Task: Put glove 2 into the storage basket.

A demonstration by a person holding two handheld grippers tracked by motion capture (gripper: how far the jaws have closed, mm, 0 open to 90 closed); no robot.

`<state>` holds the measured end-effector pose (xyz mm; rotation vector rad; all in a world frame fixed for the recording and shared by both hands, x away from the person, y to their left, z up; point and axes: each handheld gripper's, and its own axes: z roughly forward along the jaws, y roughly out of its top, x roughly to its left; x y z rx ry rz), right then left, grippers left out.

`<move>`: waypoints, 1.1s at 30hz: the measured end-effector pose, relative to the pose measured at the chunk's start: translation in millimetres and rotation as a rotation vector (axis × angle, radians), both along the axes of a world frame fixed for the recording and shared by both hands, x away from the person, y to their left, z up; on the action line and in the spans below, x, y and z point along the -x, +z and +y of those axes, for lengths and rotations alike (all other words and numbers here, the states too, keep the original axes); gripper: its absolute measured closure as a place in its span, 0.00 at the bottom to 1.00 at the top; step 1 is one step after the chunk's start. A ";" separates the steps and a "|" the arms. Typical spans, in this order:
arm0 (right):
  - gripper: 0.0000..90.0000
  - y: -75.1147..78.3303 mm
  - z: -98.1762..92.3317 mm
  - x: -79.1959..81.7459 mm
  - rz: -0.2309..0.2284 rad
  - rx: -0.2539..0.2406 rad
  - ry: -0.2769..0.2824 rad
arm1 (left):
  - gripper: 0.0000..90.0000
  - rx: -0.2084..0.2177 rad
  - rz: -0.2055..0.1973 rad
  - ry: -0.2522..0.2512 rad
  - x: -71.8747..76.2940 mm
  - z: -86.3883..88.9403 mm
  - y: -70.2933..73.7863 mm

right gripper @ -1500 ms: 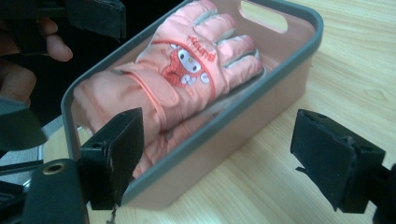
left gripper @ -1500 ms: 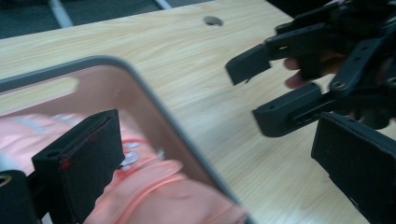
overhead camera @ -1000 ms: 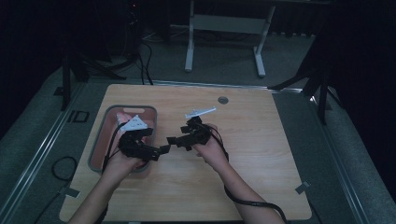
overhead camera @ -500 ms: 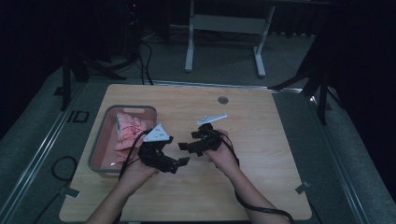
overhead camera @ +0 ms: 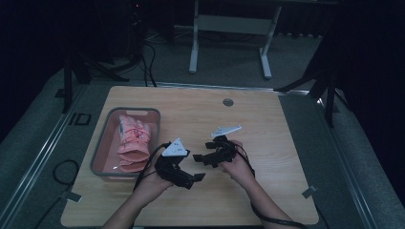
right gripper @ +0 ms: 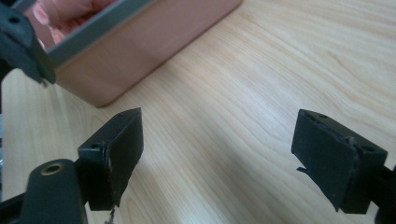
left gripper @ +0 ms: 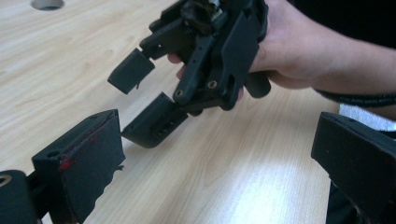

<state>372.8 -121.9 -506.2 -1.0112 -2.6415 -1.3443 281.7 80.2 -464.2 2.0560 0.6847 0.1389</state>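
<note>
Landmark: grey tray (overhead camera: pixel 99 151) with pinkish walls, standing on the left part of the wooden bench (overhead camera: pixel 277 143).
Tray contents: pink gloves (overhead camera: pixel 132 143), bunched and lying along the tray's right half; left half of the tray floor bare.
Tray seen from the right gripper view: grey rim and pink outer wall (right gripper: pixel 140 51) at upper left, a little pink fabric (right gripper: pixel 70 11) showing above the rim.
Left hand-held gripper (overhead camera: pixel 191 179): just right of the tray's near right corner, above bare wood; jaws spread wide, nothing between them; grey three-cornered plate on top.
Right hand-held gripper (overhead camera: pixel 199 158): farther right of the tray than the left one, pointing back toward the tray; jaws apart, nothing held.
Right hand-held gripper from the left gripper view (left gripper: pixel 140 105): its two black jaws parted over the wood, the person's hand (left gripper: pixel 289 51) wrapped round the body behind them.
Spacing: the two jaw sets near each other, not touching; both apart from the tray and the gloves.
Hole in bench (overhead camera: pixel 228 102): small round grommet, well beyond the tray toward the far right.
</note>
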 end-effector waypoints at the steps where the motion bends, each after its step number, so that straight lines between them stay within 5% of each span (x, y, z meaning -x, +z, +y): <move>1: 0.19 -2.0 -1.8 0.6 -0.002 0.003 0.001 | 0.03 -0.010 -0.002 -0.007 0.7 -2.2 -2.7; 24: 0.16 -46.0 -42.9 20.9 0.012 0.025 -0.026 | 0.03 -0.064 0.003 -0.105 11.8 -32.8 -59.5; 33: 0.16 -48.6 -46.5 24.8 -0.006 0.026 -0.029 | 0.03 -0.051 0.009 -0.108 12.7 -32.1 -70.9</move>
